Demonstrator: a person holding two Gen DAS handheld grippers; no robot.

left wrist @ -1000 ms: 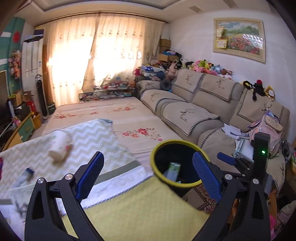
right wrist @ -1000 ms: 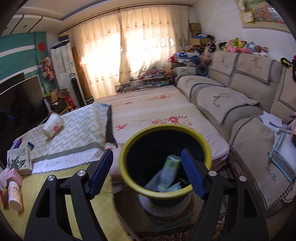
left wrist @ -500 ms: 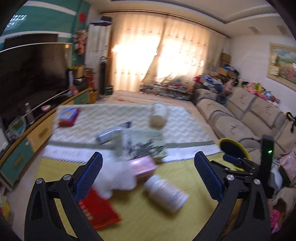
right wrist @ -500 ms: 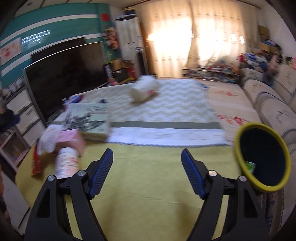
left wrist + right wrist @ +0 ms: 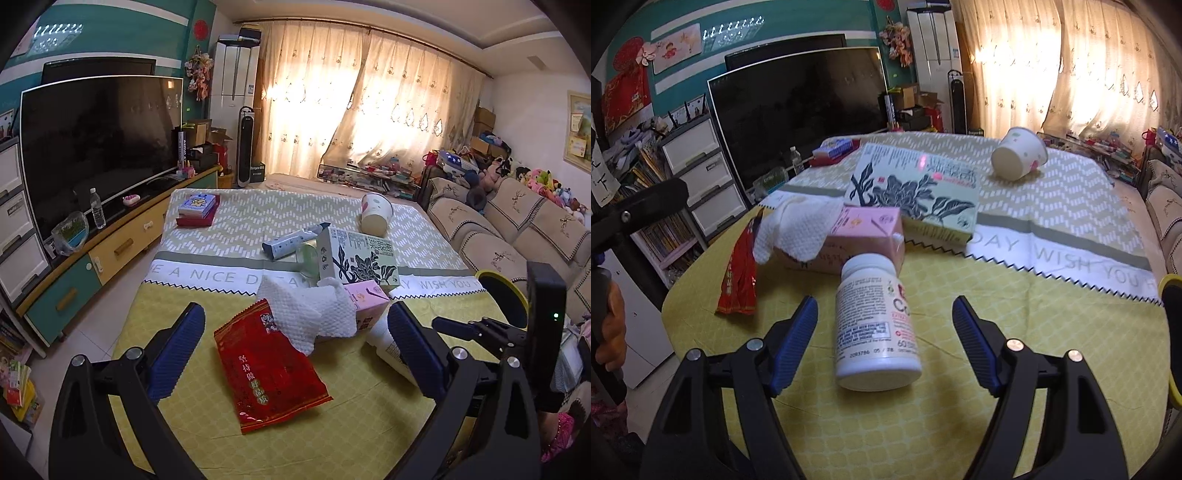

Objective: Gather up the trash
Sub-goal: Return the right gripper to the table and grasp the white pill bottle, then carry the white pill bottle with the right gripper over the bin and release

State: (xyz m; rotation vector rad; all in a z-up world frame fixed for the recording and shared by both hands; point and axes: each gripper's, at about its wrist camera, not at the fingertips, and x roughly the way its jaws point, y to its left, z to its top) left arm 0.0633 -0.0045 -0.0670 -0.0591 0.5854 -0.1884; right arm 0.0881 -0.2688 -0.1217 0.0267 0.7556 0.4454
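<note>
My left gripper [image 5: 295,345] is open and empty above a red snack packet [image 5: 269,365] on the yellow tablecloth [image 5: 369,424]. A white paper towel [image 5: 308,312] drapes over a pink box [image 5: 367,301]. My right gripper [image 5: 884,332] is open, its jaws either side of a white pill bottle [image 5: 875,323] lying on the cloth. Behind it lie the pink box [image 5: 864,232], the towel [image 5: 798,227], the red packet [image 5: 738,275] and a green tea box [image 5: 916,192]. A paper cup [image 5: 1019,153] lies on its side further back. The yellow-rimmed bin [image 5: 502,295] stands at the table's right edge.
A television [image 5: 99,147] on a low cabinet [image 5: 110,251] runs along the left. Sofas [image 5: 498,229] line the right. A grey tube [image 5: 295,242] and small stacked boxes [image 5: 197,210] lie on the far cloth. The right gripper's body [image 5: 543,325] shows beside the bin.
Both grippers have swung left from the bin to the table. The left now hangs over the red packet, the right has closed in on the pill bottle. Both stay open.
</note>
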